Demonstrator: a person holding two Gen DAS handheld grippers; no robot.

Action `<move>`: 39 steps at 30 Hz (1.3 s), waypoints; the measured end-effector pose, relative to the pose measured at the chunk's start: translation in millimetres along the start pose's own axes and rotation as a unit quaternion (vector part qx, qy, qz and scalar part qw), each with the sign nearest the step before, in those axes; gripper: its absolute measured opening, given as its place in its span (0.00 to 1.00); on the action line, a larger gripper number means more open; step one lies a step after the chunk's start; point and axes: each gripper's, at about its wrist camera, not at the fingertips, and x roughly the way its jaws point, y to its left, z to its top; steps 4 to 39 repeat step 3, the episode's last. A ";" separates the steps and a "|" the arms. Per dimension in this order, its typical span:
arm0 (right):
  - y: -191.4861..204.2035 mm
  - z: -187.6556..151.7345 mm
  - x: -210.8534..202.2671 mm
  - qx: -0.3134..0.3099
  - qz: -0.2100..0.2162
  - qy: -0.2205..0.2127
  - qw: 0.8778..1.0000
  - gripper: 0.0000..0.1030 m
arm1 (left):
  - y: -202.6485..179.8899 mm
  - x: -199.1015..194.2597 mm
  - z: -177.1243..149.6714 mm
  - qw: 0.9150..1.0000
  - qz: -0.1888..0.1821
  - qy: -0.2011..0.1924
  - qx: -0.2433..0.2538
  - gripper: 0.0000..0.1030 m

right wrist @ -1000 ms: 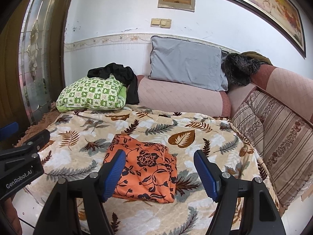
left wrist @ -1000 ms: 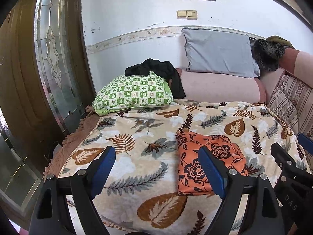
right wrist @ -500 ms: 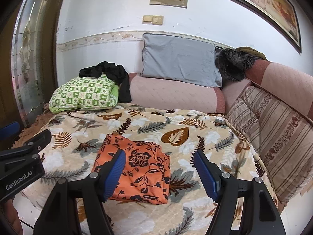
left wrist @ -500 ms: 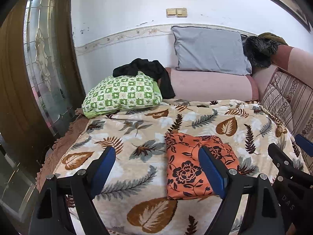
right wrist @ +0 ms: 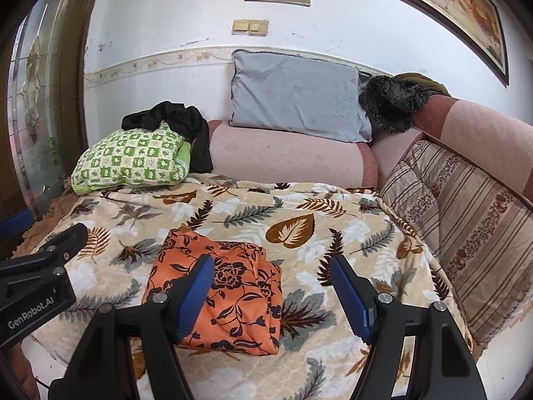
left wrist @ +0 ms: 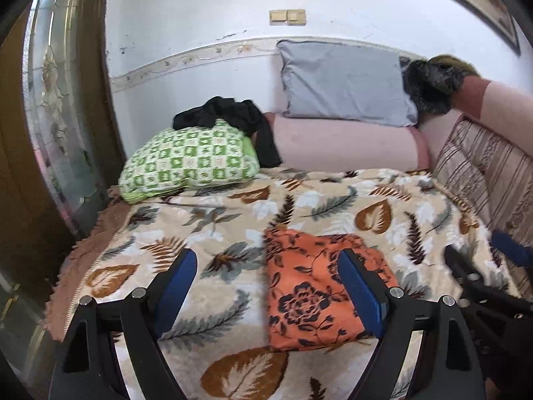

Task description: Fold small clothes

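A folded orange floral garment (right wrist: 220, 286) is seen lying flat on a leaf-patterned blanket (right wrist: 299, 226), apparently spread over a sofa seat. The left claw (left wrist: 266, 286) and right claw (right wrist: 271, 283) are held wide apart, empty, above it.

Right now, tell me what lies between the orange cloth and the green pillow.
Only bare leaf-print blanket between the orange cloth and the green pillow; both wrist views show it.

A: What colours did the folded cloth (right wrist: 216, 286) show?
B: Orange, with black flowers. The blanket (right wrist: 299, 206) was cream with brown and grey leaves.
A: And the pillows?
B: One pillow (right wrist: 130, 160) green-and-white checked, the other (right wrist: 296, 100) plain grey.
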 end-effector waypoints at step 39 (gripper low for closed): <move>6.8 1.1 11.9 -0.004 0.009 0.005 1.000 0.73 | 11.9 12.1 0.8 1.000 0.000 0.001 -0.015 0.84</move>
